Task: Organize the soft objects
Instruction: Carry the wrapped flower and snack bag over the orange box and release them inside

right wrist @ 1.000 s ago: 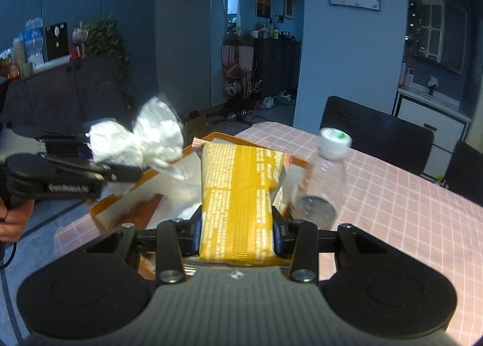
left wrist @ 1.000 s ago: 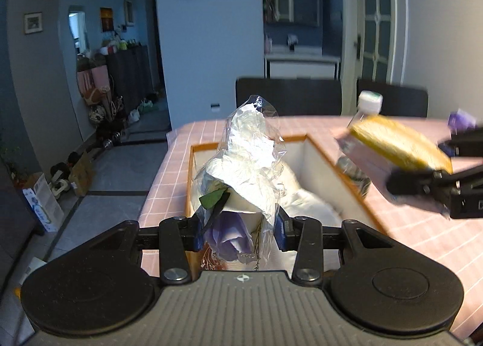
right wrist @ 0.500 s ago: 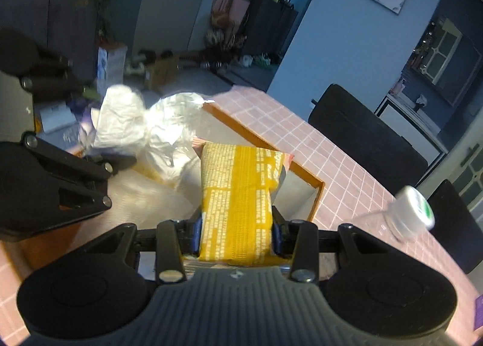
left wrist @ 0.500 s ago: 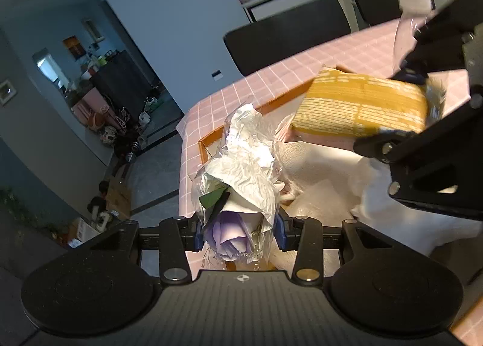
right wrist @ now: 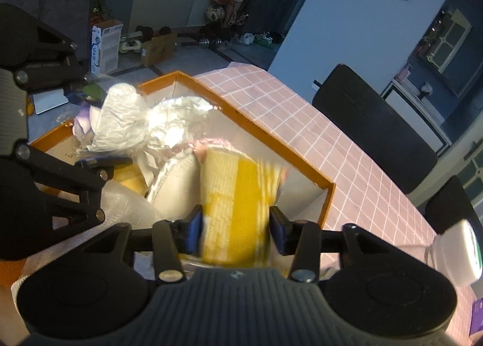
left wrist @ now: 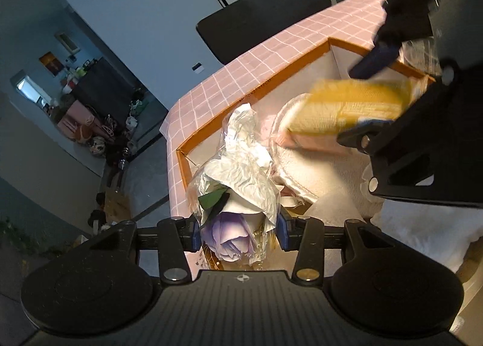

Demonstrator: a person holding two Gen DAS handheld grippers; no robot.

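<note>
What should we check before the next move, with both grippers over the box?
1. Yellow pack above the box interior: ok.
2. Right gripper letting go: ok. Its jaws have just been opening, and gaps show on both sides of the blurred pack between them.
3. Left gripper holding the flower: ok, pads on its wrap.
4. Flower above the box: ok, tip over the near corner.
5. Clearance between the two grippers: cannot tell.
</note>
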